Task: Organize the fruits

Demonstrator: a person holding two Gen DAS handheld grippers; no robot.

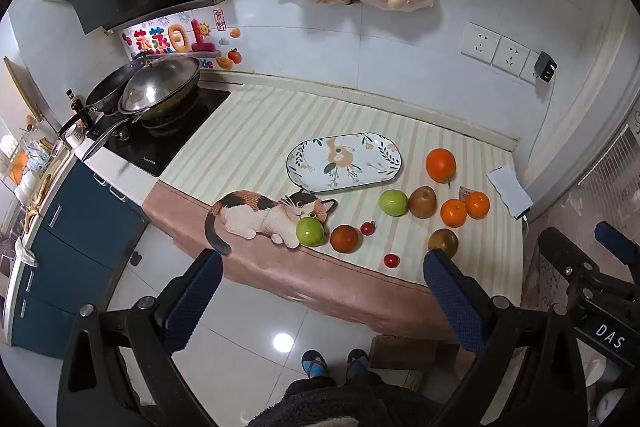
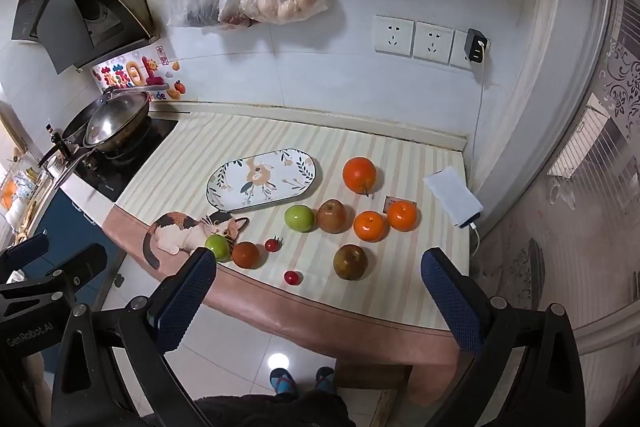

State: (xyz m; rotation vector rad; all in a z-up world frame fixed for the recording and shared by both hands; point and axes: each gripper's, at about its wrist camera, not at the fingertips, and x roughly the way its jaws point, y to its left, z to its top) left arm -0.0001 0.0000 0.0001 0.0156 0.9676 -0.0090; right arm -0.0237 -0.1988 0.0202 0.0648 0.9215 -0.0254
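Both grippers, left (image 1: 322, 291) and right (image 2: 318, 291), hover off the table's (image 2: 280, 139) near edge with jaws released, empty; beyond lie two cherry tomatoes, two green apples, two brown pears, one red-brown fruit, three oranges, and one empty oval plate (image 2: 262, 179) farther back.

left tool (image 1: 322, 301): fingers spread wide, holding nothing | right tool (image 2: 318, 297): fingers spread wide, holding nothing
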